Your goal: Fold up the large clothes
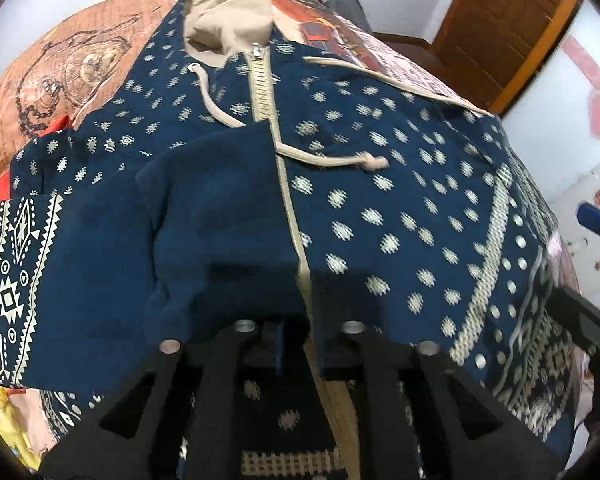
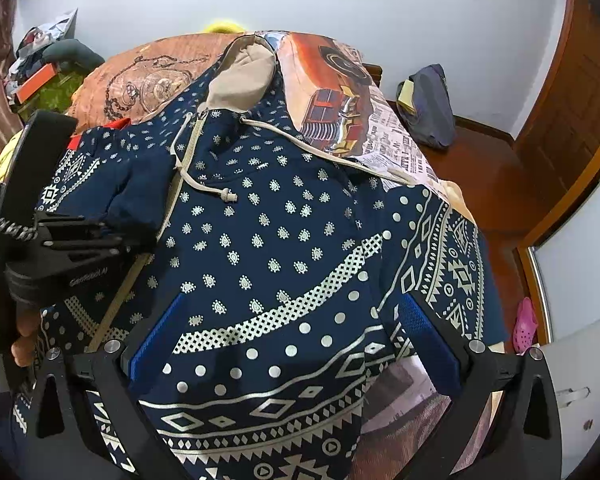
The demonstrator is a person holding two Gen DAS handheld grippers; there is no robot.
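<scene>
A navy hoodie (image 1: 380, 200) with cream dots, a beige zipper and a beige hood lining lies front up on the bed; it also shows in the right wrist view (image 2: 284, 248). Its left sleeve (image 1: 220, 216) is folded across the chest. My left gripper (image 1: 296, 344) is shut on the sleeve's cuff near the zipper, and it also shows from the side in the right wrist view (image 2: 132, 240). My right gripper (image 2: 292, 344) is open, its blue pads (image 2: 428, 340) wide apart over the hoodie's lower right front.
The bed cover (image 2: 148, 76) has an orange and newspaper print. A wooden door (image 2: 580, 92) and red-brown floor lie to the right. A dark bag (image 2: 432, 108) sits against the far wall. Clutter is piled at the left (image 2: 40, 72).
</scene>
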